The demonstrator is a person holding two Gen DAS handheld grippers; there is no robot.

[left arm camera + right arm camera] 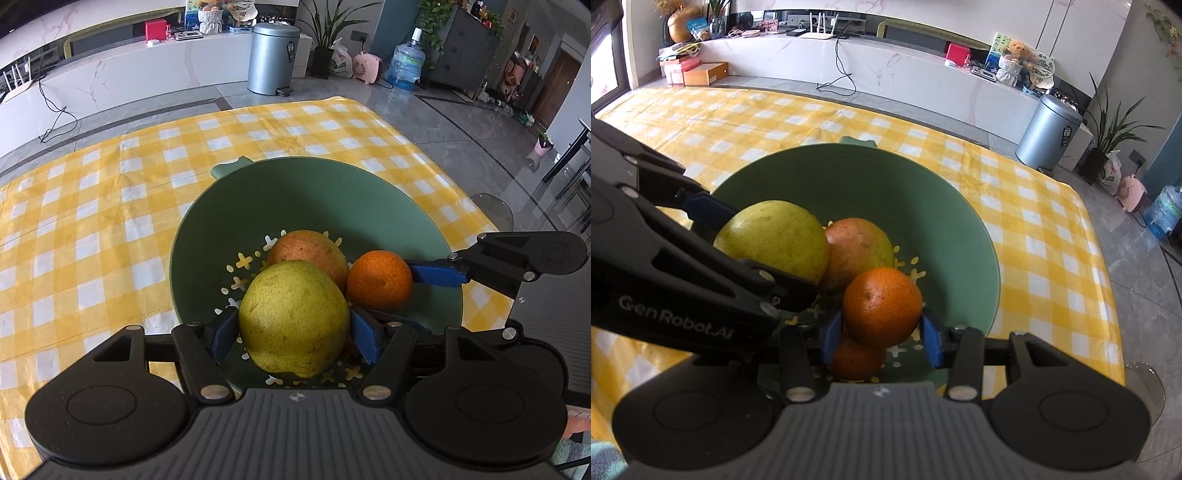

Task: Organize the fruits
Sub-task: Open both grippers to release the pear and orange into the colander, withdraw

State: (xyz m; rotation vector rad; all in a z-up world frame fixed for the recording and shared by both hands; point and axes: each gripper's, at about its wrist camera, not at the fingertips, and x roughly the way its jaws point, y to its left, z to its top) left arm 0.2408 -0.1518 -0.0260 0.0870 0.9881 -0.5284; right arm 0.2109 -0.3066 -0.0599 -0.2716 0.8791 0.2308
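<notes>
1. My left hand-held gripper (293,334) is clamped on the yellow-green pear (293,317), just over the green bowl (295,192).
2. My right hand-held gripper (881,332) grips the orange (882,307), above a second orange (857,360).
3. A reddish mango (860,247) lies in the bowl on the desk (92,221).

Bench (92,206) covered edge to edge by a yellow-and-white checked cloth (1034,229); faint fold creases run across it. One thing sits directly on the cloth: a green bowl (295,192), round, with cross-shaped cutouts in its base and a small tab handle on the far rim. From the right wrist view the bowl stands toward the near side, cloth showing left, right and far of it.
</notes>
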